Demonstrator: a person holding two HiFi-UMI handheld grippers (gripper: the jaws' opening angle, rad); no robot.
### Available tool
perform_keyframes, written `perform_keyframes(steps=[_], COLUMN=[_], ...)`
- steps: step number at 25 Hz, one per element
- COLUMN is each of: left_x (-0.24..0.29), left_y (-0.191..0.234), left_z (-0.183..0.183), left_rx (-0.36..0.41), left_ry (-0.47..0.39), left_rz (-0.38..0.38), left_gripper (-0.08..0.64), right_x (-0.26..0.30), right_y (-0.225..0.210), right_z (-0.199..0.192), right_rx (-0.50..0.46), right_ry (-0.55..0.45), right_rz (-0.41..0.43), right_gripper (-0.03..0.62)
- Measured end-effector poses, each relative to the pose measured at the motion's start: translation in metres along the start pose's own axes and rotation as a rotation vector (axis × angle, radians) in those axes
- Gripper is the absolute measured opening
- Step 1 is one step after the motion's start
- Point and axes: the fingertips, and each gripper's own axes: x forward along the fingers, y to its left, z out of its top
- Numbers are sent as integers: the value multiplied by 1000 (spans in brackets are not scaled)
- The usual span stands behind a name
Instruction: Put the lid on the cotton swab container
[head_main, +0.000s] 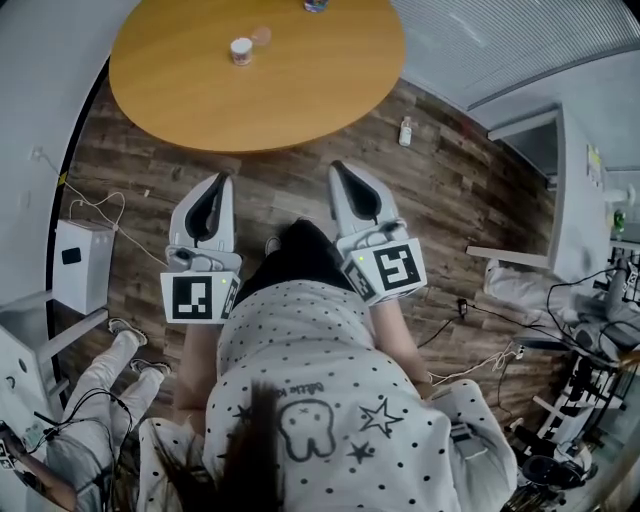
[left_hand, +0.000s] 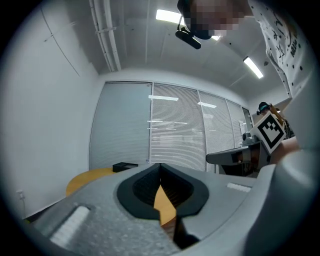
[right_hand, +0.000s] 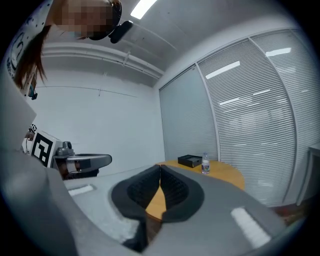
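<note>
Close at the person's waist, the left gripper and right gripper are both pinched together on nothing, likely just carried at rest before the reach. Further off, on the round table, the cotton swab container stands with what looks like its lid just beside it, well apart from both grippers.
</note>
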Motion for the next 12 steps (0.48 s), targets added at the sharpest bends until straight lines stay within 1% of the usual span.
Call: perform_keyframes(steps=[7,12], left_x=[27,55], left_y=[19,37], left_z=[0,-9], left_rx=[6,-3], left_ry=[13,30], left_rz=[37,83], left_gripper=[11,11], right_x=[38,75], right_y=[-7,-28], right_z=[-4,-7], right_rx=[12,18], right_ry=[18,26], right_rz=[37,67], right_gripper=[5,5])
